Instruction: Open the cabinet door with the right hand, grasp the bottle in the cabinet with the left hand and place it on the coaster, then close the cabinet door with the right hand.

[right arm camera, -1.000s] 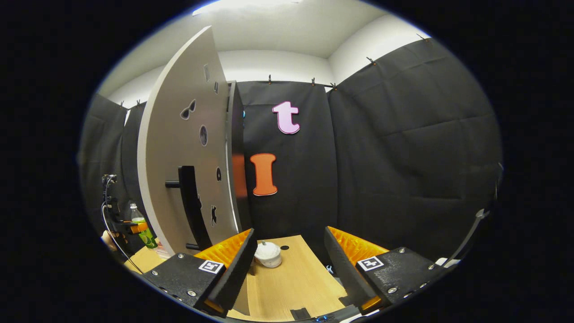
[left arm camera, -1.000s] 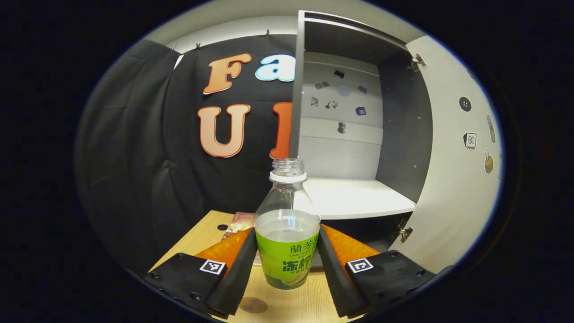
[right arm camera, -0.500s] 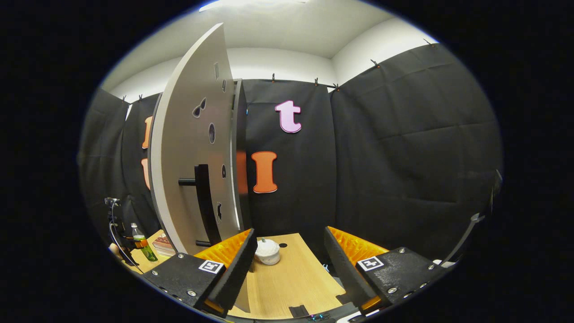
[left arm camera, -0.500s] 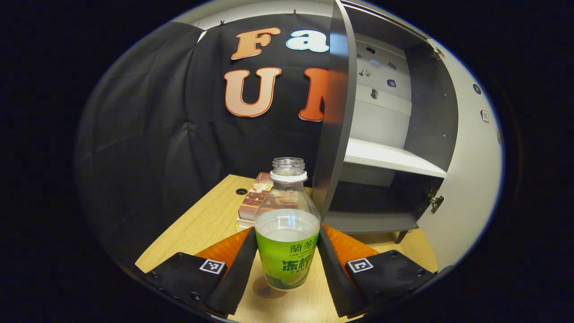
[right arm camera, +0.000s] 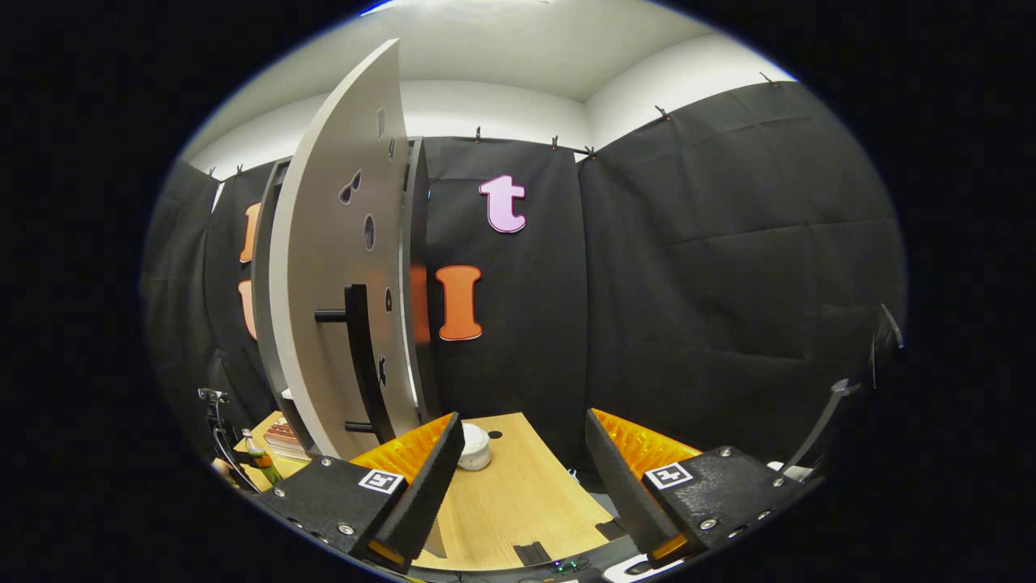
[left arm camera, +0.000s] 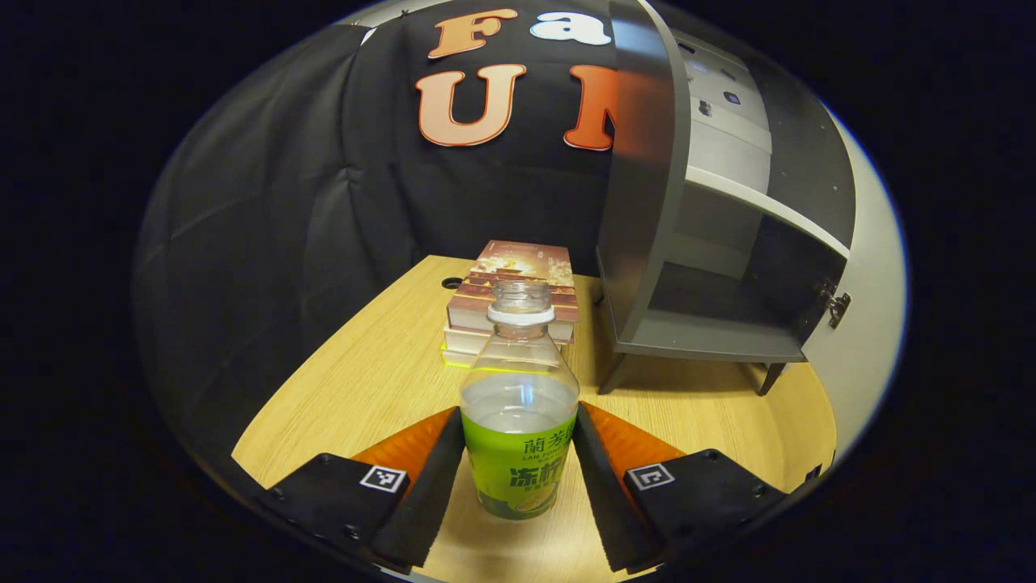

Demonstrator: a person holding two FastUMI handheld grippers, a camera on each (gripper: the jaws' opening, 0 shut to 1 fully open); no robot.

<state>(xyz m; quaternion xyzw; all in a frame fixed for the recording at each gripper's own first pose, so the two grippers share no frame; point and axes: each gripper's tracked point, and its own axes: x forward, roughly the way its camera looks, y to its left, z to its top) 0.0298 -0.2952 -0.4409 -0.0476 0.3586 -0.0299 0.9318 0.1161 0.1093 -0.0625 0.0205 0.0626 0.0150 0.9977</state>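
My left gripper [left arm camera: 518,474] is pinched on the clear plastic bottle with a green label [left arm camera: 518,453], one finger pressed to each side of the label. The bottle stands upright, uncapped, with clear liquid up to the label's top edge. Its base is at or just above the light wooden tabletop [left arm camera: 364,380]; I cannot tell whether it touches. Beyond the bottle, a small stack of books [left arm camera: 513,290] lies on the table. To their right stands the grey cabinet on short legs [left arm camera: 647,210], its pale door [left arm camera: 866,267] swung wide on the far right and its lower compartment bare.

My right gripper [right arm camera: 524,478] is spread wide with nothing between its fingers, hovering over the near edge of the table. Just past its left finger sits a small white round container [right arm camera: 473,447]. Further left, the open door carries a black bar handle [right arm camera: 360,356], well apart from my fingers. Low on the far left I see the bottle held in the left gripper, near the books.
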